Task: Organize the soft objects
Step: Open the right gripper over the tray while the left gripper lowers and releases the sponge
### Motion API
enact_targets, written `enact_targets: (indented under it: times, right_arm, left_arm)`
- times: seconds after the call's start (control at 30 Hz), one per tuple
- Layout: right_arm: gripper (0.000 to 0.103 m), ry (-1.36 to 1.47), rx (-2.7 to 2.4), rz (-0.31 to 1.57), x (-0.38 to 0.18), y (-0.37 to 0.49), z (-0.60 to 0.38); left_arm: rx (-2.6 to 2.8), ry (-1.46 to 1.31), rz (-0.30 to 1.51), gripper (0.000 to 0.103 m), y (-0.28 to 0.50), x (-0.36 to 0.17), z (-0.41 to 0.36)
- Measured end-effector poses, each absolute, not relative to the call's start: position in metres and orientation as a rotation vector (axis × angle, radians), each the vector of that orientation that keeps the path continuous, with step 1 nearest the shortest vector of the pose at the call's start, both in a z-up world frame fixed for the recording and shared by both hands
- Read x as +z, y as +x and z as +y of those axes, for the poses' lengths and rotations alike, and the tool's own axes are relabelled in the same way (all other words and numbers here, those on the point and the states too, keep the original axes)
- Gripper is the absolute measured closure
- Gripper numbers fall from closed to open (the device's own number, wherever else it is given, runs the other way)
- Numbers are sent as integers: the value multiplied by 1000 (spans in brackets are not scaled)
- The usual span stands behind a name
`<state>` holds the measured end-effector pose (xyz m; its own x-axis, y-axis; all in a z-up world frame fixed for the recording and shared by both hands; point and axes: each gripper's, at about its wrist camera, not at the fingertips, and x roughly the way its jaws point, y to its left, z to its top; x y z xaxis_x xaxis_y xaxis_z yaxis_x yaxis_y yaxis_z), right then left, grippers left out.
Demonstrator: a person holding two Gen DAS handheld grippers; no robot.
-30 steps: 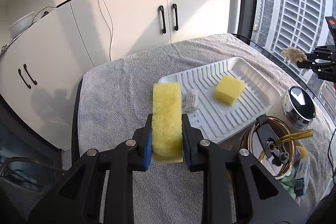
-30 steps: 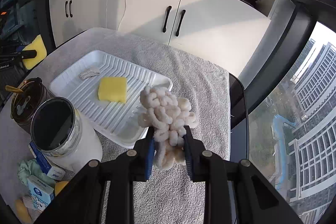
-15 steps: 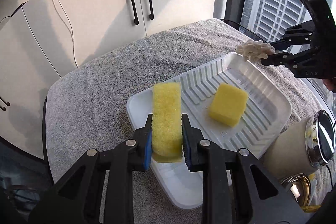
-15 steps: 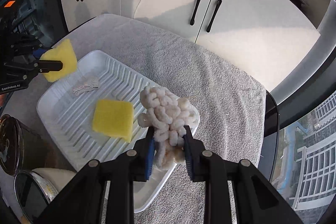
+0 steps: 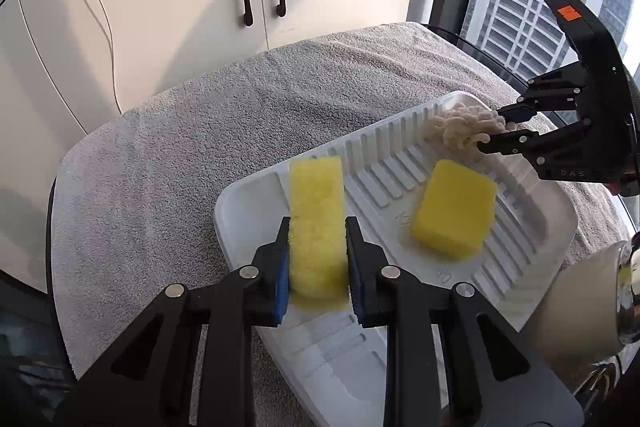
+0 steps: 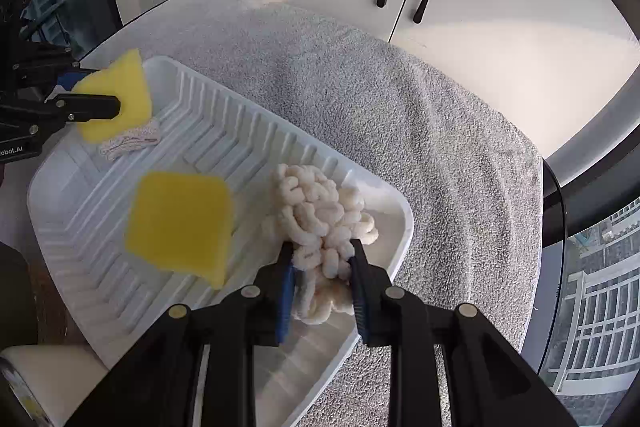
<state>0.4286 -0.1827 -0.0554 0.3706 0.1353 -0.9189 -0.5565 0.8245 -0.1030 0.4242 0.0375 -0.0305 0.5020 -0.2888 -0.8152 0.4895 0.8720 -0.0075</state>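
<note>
Jaws of both grippers clamped around sponge and chenille bundle.

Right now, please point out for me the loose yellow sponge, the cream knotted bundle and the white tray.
loose yellow sponge [image 6: 180, 223]: right wrist view, middle of its top face.
cream knotted bundle [image 6: 320, 211]: right wrist view, its knotted middle.
white tray [image 5: 560, 227]: left wrist view, bare right rim.

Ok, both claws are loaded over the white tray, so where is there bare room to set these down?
On the white ribbed plastic tray, bare ribs lie between the square yellow sponge and the small pale cloth scrap, and along the far wall. The near right corner is crowded by the cream knotted yarn bundle. The grey towel beyond is bare.
</note>
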Motion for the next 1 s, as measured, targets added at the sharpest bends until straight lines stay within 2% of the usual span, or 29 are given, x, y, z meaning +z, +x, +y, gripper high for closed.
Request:
enact_targets:
  times: [0.4, 1.0]
  right_arm:
    - [72, -470, 462, 1114, -69, 423, -176]
    - [59, -414, 480, 1093, -56, 415, -186]
  left_arm:
    - [-472, 230, 949, 79, 424, -43, 35]
    - [-539, 217, 918, 79, 400, -30, 43]
